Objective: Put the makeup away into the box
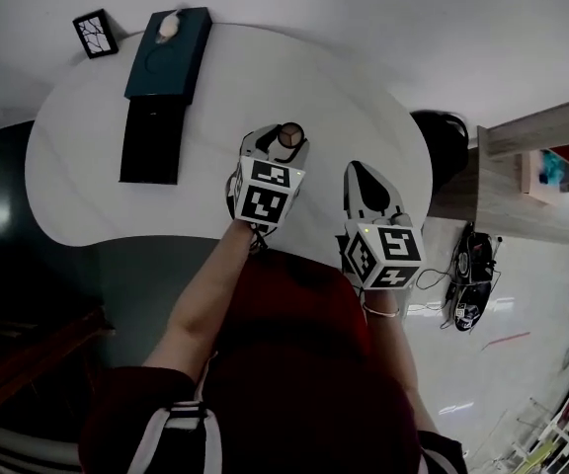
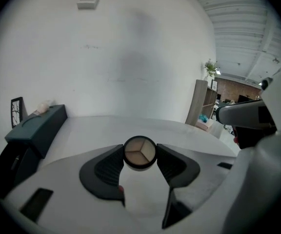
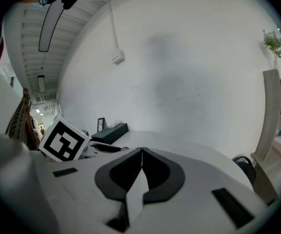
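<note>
My left gripper (image 1: 283, 144) (image 2: 139, 155) is shut on a round makeup compact (image 2: 139, 152) (image 1: 290, 135) with three beige and tan shades in a black rim, held above the white table (image 1: 97, 166). The dark teal box (image 1: 170, 51) (image 2: 38, 125) (image 3: 110, 132) lies at the table's far left, its black lid (image 1: 152, 140) open flat toward me. A small white thing (image 1: 168, 28) rests on the box's far end. My right gripper (image 1: 367, 178) (image 3: 142, 155) is shut with nothing in it, hovering to the right of the left one.
A small black framed card (image 1: 95, 34) (image 2: 16, 110) stands at the far left beyond the box. A black round seat (image 1: 445, 138) and a wooden shelf unit (image 1: 531, 171) stand right of the table. Cables and gear (image 1: 472, 279) lie on the floor.
</note>
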`<state>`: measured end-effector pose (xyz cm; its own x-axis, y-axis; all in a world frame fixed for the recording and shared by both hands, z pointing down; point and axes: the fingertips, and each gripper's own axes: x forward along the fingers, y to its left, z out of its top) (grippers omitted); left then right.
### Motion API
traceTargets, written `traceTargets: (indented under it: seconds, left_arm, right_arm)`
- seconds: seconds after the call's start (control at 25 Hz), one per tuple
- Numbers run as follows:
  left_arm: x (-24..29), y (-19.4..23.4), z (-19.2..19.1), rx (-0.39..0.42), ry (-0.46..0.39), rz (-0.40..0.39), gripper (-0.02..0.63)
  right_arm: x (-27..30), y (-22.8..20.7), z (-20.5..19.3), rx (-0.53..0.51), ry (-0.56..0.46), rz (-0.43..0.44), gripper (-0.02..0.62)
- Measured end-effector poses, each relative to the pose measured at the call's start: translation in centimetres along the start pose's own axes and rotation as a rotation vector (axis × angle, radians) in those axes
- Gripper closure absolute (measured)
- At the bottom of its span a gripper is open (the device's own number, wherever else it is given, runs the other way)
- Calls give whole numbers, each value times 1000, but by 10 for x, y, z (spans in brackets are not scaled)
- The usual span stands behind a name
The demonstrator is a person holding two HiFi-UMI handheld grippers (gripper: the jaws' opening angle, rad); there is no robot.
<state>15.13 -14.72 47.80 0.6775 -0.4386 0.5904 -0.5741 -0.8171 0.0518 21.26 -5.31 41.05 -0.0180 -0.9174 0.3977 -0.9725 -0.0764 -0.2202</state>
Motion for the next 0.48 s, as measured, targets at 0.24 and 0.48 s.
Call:
traceTargets:
  seconds: [0.24,0.48]
  left_arm:
    - [-43,32,17,-64,-74,142,373]
    - [-96,63,15,-140,-121,296,373]
  right_arm:
    - [17,28,15,-54,-4,146,580]
    - [29,67,13,-102,15,303,580]
